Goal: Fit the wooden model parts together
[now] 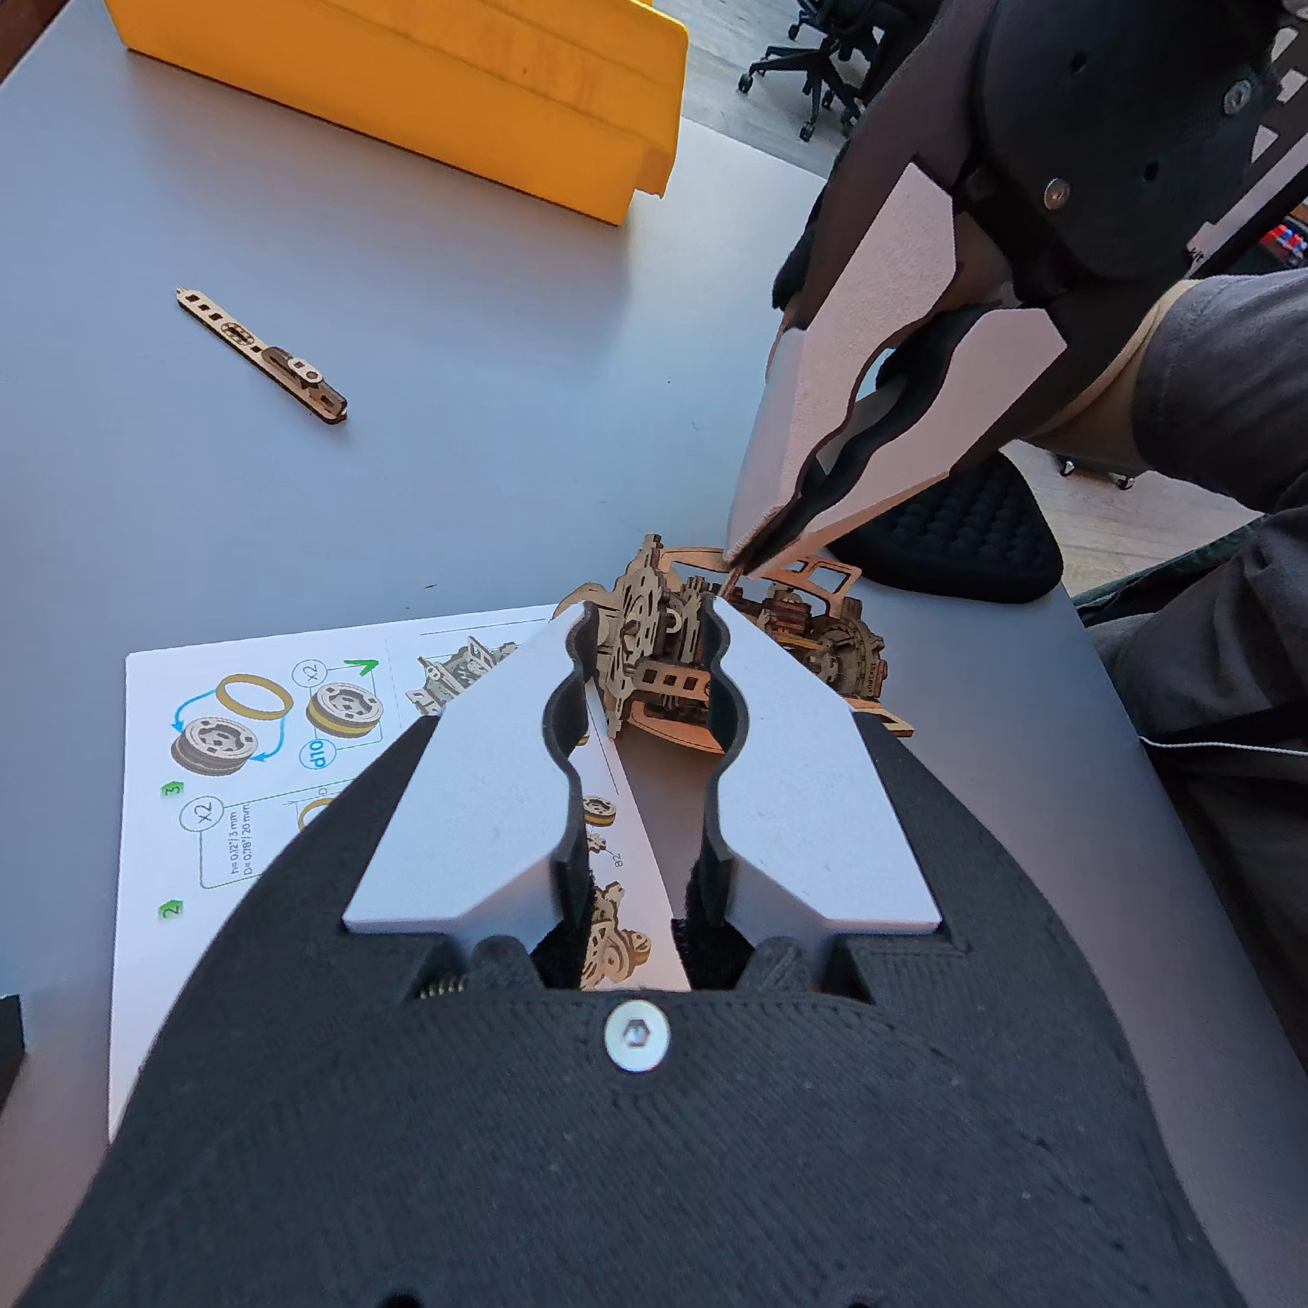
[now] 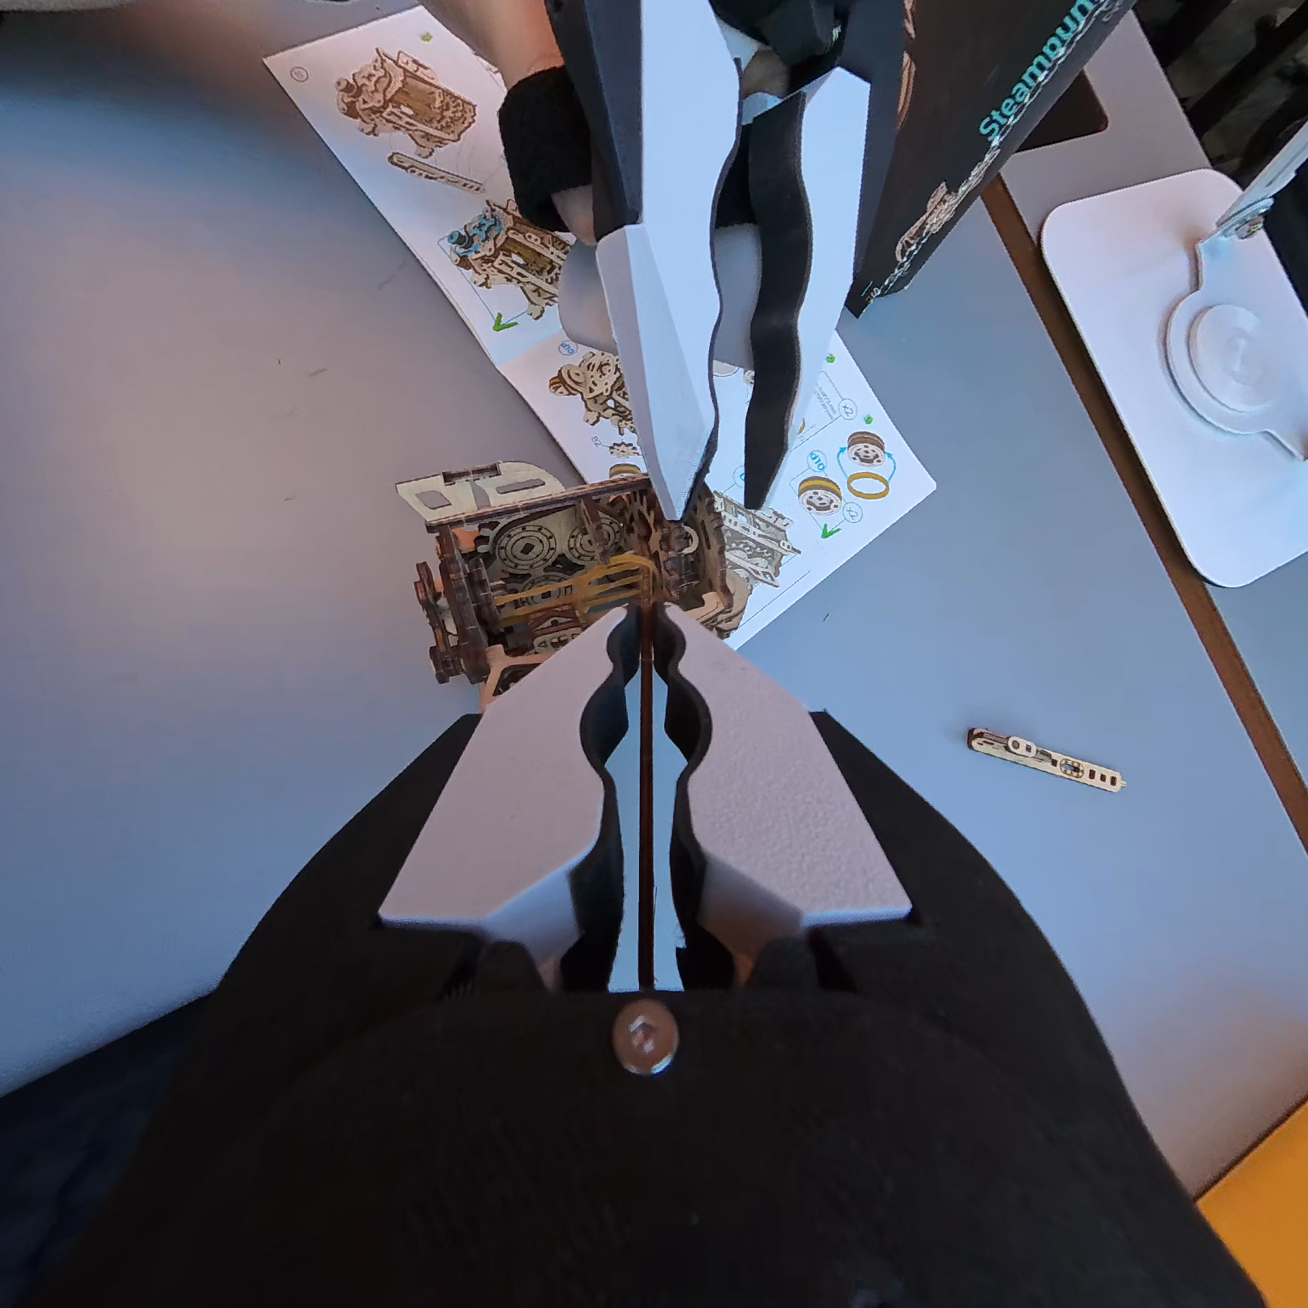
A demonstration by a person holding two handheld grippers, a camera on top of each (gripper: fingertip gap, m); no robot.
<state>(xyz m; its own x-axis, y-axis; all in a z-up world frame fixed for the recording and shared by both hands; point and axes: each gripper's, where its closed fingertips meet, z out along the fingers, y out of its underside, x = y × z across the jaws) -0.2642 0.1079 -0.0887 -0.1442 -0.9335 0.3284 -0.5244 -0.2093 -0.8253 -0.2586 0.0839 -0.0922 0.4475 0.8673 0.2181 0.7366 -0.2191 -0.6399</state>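
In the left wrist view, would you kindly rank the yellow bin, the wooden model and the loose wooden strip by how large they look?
1. Yellow bin, largest though farthest and cut off by the frame.
2. Wooden model, partly hidden behind the left gripper's fingers.
3. Loose wooden strip, clearly smallest.

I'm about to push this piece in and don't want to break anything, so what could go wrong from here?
1. The thin brown wooden stick pinched in the right gripper looks slender; pushed off-axis, it might snap or slip.
2. The yellow rubber bands stretched inside the brown wooden gear model sit at the stick's tip and could get snagged.
3. The left gripper holds only one end, so the model may pivot.
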